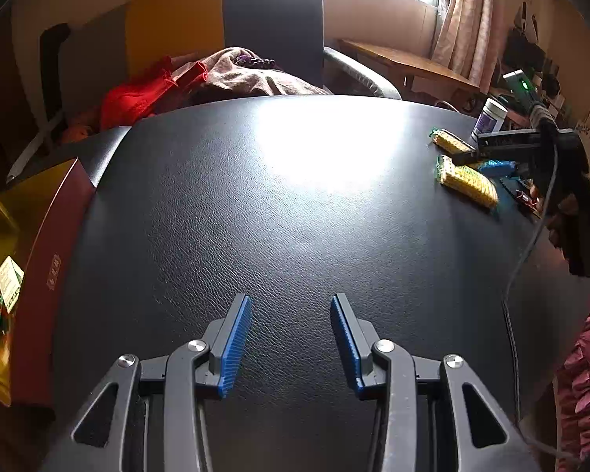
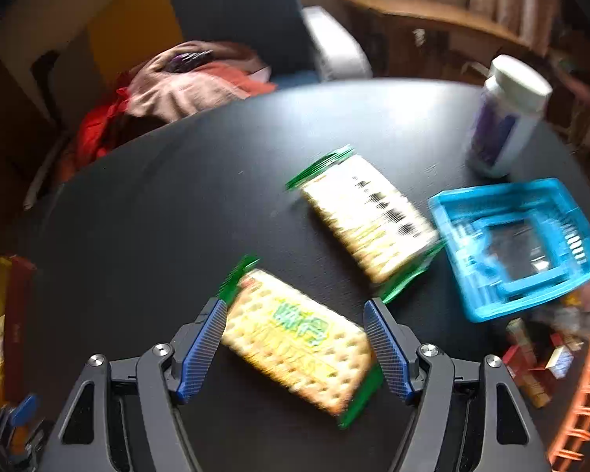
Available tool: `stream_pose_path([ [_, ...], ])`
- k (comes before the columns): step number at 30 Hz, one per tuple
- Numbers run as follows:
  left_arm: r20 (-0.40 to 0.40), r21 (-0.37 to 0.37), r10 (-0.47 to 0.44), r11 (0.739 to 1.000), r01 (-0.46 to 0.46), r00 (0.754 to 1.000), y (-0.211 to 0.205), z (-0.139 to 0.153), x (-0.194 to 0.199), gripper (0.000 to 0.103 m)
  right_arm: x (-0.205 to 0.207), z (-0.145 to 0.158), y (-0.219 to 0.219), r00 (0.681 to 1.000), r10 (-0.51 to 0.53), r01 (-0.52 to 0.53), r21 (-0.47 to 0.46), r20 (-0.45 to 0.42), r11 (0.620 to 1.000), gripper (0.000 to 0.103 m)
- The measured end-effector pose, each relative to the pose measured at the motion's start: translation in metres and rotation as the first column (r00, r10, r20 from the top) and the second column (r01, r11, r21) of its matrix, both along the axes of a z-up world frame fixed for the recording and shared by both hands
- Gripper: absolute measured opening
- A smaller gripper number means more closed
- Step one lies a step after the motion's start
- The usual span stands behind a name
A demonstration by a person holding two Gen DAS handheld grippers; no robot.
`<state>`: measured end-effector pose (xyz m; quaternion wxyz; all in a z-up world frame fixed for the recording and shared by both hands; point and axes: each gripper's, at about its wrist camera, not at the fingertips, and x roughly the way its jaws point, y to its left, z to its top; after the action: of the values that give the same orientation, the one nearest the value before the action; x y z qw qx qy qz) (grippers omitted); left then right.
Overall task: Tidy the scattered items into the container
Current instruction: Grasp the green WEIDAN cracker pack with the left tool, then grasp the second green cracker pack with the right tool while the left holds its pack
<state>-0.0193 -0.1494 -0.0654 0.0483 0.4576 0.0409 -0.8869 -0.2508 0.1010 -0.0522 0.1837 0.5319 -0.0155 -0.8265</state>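
Two cracker packs (image 1: 467, 181) lie far right of the idle, spread left gripper (image 1: 291, 306) — right edge cut off. Right wrist view, blurred: right gripper (image 2: 295, 308) spread, straddling the near cracker pack (image 2: 295, 338), left of blue basket (image 2: 570, 212); skewed pack may slip or crush.

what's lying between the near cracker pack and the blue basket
The second cracker pack, diagonal on the black table, its near end almost touching the blue basket and beyond the near pack; right wrist view.
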Motion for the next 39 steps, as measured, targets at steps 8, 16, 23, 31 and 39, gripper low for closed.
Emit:
stream_pose_path([
  [8,-0.015,0.033,-0.011,0.999,0.012,1.000,0.000,0.011,-0.022,0.043,0.076,-0.001,0.005,0.999,0.039,-0.042,-0.098,-0.030,0.994,0.073],
  [16,-0.028,-0.005,-0.207,0.978,0.207,0.978,0.068,0.017,-0.084,0.043,0.129,0.003,0.017,0.997,0.039,-0.049,-0.150,-0.069,0.988,0.073],
  [23,0.003,0.005,-0.407,0.913,0.407,0.913,0.117,0.006,-0.134,0.043,0.134,0.012,0.040,0.993,-0.027,0.014,-0.115,-0.114,0.993,0.073],
  [31,0.086,-0.021,-0.567,0.821,0.571,0.819,0.136,-0.014,-0.156,0.043,0.131,0.020,0.052,0.985,-0.078,0.063,-0.102,-0.157,0.993,0.073],
  [39,0.044,-0.052,-0.570,0.819,0.571,0.821,0.132,-0.005,-0.164,0.039,0.121,0.025,0.048,0.980,-0.093,0.077,-0.096,-0.176,0.992,0.073],
])
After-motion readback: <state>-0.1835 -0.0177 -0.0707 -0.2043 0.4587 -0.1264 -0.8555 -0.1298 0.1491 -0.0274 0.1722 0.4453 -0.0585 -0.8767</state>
